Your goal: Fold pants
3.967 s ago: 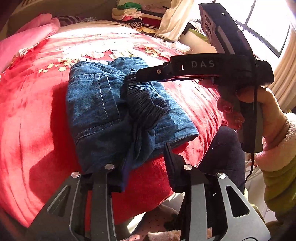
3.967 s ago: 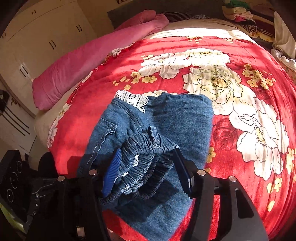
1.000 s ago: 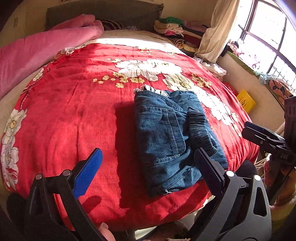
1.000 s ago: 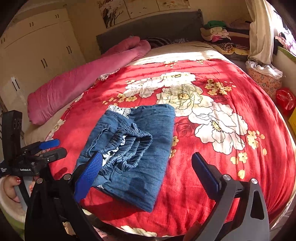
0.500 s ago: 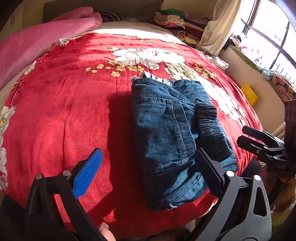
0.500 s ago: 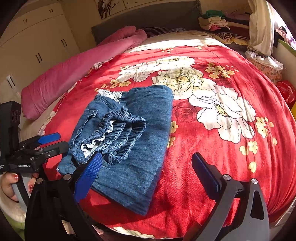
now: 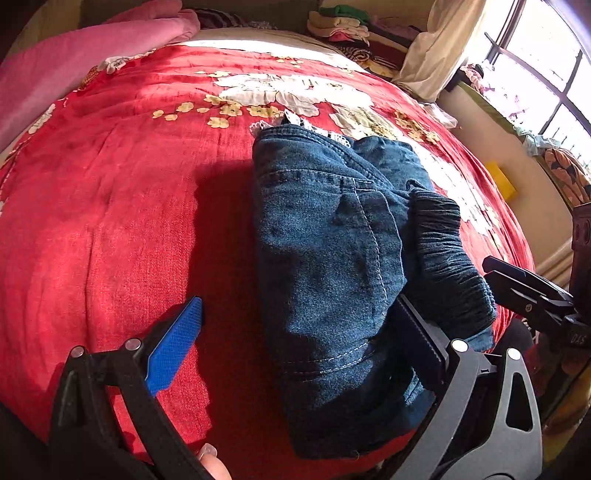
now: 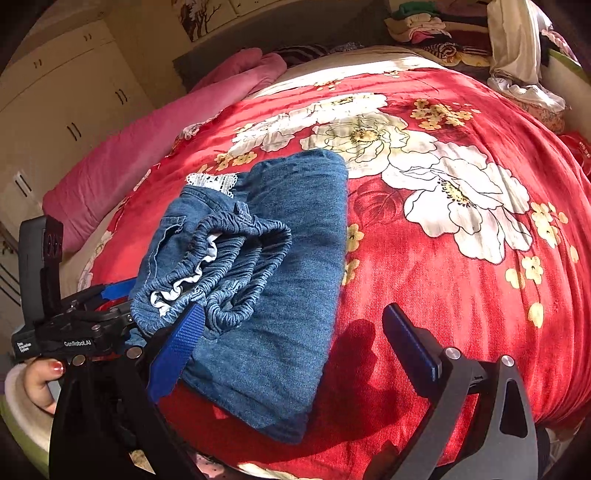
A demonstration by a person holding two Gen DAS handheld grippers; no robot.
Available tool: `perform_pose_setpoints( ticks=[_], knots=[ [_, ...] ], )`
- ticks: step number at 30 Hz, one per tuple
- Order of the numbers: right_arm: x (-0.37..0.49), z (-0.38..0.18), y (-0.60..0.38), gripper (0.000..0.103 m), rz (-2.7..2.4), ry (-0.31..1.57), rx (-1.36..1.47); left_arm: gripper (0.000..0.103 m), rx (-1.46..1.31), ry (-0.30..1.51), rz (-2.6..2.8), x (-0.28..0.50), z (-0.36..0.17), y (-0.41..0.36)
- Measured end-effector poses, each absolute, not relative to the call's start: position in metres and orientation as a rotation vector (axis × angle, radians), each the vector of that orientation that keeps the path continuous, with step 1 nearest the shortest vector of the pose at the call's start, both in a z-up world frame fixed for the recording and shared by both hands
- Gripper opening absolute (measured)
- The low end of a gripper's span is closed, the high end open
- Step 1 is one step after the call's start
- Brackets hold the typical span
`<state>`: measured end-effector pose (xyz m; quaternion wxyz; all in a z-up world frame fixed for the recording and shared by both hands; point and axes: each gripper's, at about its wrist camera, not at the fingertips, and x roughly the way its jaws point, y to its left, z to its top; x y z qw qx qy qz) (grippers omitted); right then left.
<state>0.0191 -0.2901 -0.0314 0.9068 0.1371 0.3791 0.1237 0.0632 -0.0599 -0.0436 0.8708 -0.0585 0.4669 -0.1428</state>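
The blue denim pants [image 7: 332, 254] lie folded in a compact bundle near the front edge of the red floral bed [image 7: 110, 206], elastic waistband [image 7: 443, 251] on top. My left gripper [image 7: 299, 332] is open, its jaws straddling the bundle's near left edge, right finger on the denim. In the right wrist view the pants [image 8: 280, 266] lie left of centre, and my right gripper [image 8: 295, 339] is open over their near right edge. Each view shows the other gripper at the bed edge: the right one [image 7: 532, 291] and the left one [image 8: 92, 317].
A pink quilt [image 8: 155, 155] lies along the far left of the bed. Stacked folded clothes [image 7: 343, 26] sit at the head end. A cream curtain [image 7: 436, 48] and window are at right. White wardrobes [image 8: 62, 96] stand beyond the bed.
Both open grippers have moved down and closer to the folded pants over the last second. Four seconds ago both were close over the bundle at the waistband.
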Motion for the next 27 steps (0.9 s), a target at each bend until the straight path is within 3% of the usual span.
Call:
perform_pose_setpoints(
  ticks=[5,10,12,25,27],
  knots=[
    [0.03,-0.039,-0.295,0.095,0.26,0.812,0.346,0.093,-0.113,0.968,-0.304,0.066,-0.046,-0.065],
    [0.041,-0.044,-0.296,0.083,0.288,0.825,0.403,0.093,-0.109,0.964,-0.307,0.069,-0.047,-0.067],
    [0.047,-0.048,-0.295,0.062,0.297,0.85,0.431,0.093,-0.113,0.962,-0.311,0.07,-0.047,-0.067],
    [0.051,-0.055,-0.289,0.051,0.332,0.84,0.472,0.093,-0.118,0.957,-0.321,0.077,-0.049,-0.071],
    [0.051,-0.054,-0.287,0.041,0.347,0.833,0.466,0.093,-0.118,0.953,-0.323,0.077,-0.049,-0.071]
  ],
)
